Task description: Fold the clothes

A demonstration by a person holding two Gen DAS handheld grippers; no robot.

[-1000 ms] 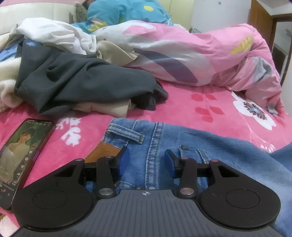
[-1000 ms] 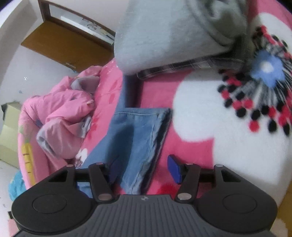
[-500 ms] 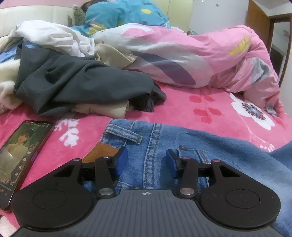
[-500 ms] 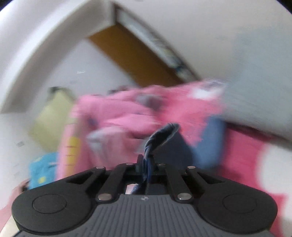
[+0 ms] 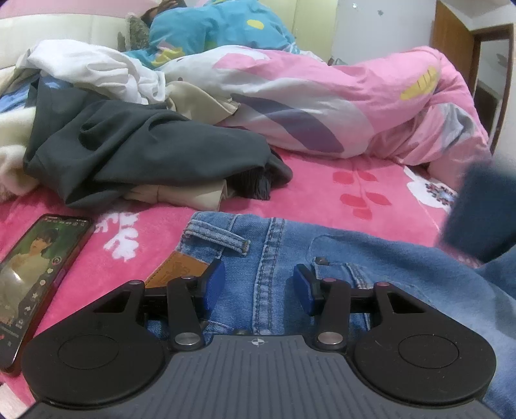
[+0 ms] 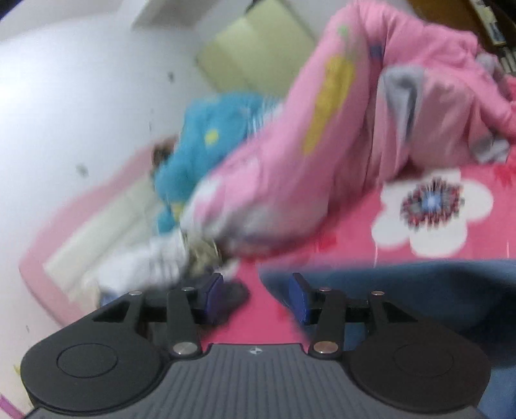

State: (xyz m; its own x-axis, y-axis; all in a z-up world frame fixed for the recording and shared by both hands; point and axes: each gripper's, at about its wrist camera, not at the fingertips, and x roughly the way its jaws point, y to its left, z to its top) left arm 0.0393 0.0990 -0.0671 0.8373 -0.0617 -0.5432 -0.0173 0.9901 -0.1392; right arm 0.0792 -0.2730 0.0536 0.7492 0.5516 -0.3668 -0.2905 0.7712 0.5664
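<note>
- The left tongs (image 5: 258,287) hang low over the waistband of the jeans (image 5: 371,267), released, with their blue pads spread to either side of the centre seam and nothing between them.
- The jeans lie flat on the pink blanket (image 5: 322,183) of the bed, right under the left tongs: light-blue denim, a belt loop just ahead of the left pad, a brown leather patch (image 5: 177,269) beside it, and a pocket rivet near the right pad.
- A phone (image 5: 35,274) with a lit screen lies on the blanket just left of the jeans.
- At the right edge of the left view a blurred dark-blue flap of cloth (image 5: 477,209) hangs above the jeans; half a second ago it was not in that view.
- The right tongs (image 6: 256,293) are released and empty, above the blanket with blue denim under their right pad; half a second ago they were clenched on a fold of that denim, and a second ago they stood spread over the trouser hem.
- The right view is smeared by motion, so finer detail there cannot be told.
- Farther back, a heap of clothes (image 5: 135,151) sits on the bed: a dark grey garment on top of beige and white pieces.
- Behind it lies a rumpled pink quilt (image 5: 338,96), and a blue quilt (image 5: 213,29) beyond that, by the headboard.
- The left tongs have kept their place over the waistband across the second.
</note>
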